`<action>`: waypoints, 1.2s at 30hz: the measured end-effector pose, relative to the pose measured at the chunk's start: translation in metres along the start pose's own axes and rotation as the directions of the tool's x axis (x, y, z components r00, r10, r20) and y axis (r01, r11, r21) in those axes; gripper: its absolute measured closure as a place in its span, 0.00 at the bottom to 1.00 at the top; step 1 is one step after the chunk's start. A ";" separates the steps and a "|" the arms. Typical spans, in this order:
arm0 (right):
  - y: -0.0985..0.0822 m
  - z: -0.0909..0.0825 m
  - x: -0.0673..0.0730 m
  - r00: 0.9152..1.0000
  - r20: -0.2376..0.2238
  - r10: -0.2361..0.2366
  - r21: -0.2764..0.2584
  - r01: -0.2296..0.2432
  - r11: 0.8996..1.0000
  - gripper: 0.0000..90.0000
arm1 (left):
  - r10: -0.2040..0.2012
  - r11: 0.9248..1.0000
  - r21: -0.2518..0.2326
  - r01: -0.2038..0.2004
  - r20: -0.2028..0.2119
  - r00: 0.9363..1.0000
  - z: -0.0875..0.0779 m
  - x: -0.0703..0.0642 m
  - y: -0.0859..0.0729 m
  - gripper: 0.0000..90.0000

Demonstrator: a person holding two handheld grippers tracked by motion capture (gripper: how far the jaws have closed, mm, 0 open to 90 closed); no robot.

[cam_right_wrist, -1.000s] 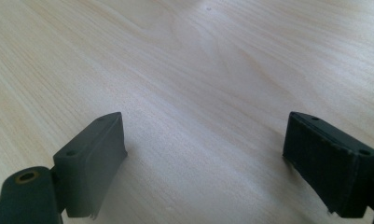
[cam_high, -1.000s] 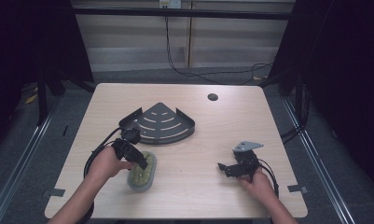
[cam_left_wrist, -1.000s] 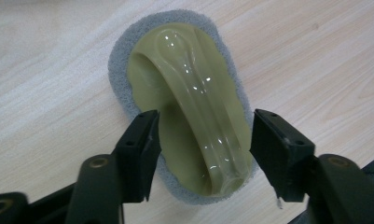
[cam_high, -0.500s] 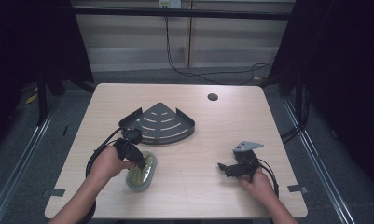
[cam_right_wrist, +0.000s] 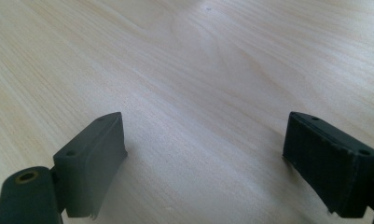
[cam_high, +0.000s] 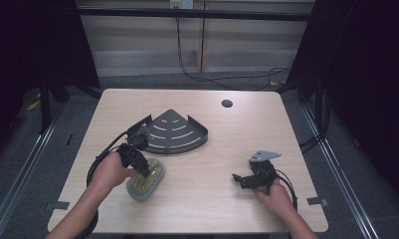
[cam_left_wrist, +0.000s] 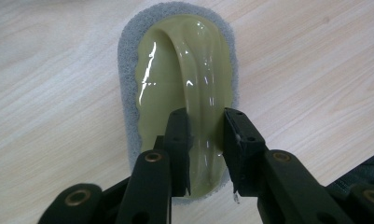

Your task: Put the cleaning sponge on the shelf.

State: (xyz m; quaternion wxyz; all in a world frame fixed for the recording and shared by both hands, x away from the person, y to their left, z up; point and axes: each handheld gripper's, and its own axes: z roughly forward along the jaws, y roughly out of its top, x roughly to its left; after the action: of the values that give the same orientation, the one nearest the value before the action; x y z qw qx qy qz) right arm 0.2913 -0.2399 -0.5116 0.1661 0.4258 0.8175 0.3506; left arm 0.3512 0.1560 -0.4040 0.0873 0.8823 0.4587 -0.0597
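The scrubbing brush (cam_high: 145,180) lies flat on the table (cam_high: 212,199) toward its near left, just in front of the dark corner shelf rack (cam_high: 173,132) — an olive plastic body with a raised ridge handle (cam_left_wrist: 196,112) on a grey scouring pad. The left tongs (cam_left_wrist: 206,154) straddle that handle, the jaws close on either side and seemingly pinching it, though the glossy plastic makes firm contact hard to confirm.

The risk, as I judge it, is slip: the handle is smooth, rounded and shiny, so a lift could let it slide out or swing nose-down, the grip sitting near one end.

The left hand (cam_high: 110,169) reaches in from the near left edge, tongs angled down and forward. The right tongs (cam_right_wrist: 208,163) rest low over bare table at the near right, spread wide — holding nothing.
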 end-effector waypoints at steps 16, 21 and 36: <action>0.000 0.000 0.000 1.000 -0.001 -0.001 -0.001 0.001 1.000 0.14 | 0.001 1.000 -0.027 -0.001 0.016 1.000 -0.027 0.011 0.003 0.80; 0.000 0.000 0.000 1.000 0.000 0.002 0.000 -0.002 1.000 0.14 | 0.009 0.999 -0.040 -0.009 0.017 1.000 -0.035 0.013 0.005 0.80; 0.000 0.000 0.000 1.000 0.001 -0.003 -0.004 0.003 1.000 0.14 | 0.022 0.998 -0.062 -0.021 0.020 1.000 -0.058 0.014 0.022 0.80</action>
State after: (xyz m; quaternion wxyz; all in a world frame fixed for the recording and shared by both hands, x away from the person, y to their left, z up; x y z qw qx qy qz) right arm 0.2915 -0.2399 -0.5117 0.1679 0.4245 0.8173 0.3516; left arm 0.3791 0.1669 -0.3473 0.1202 0.8834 0.4498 -0.0538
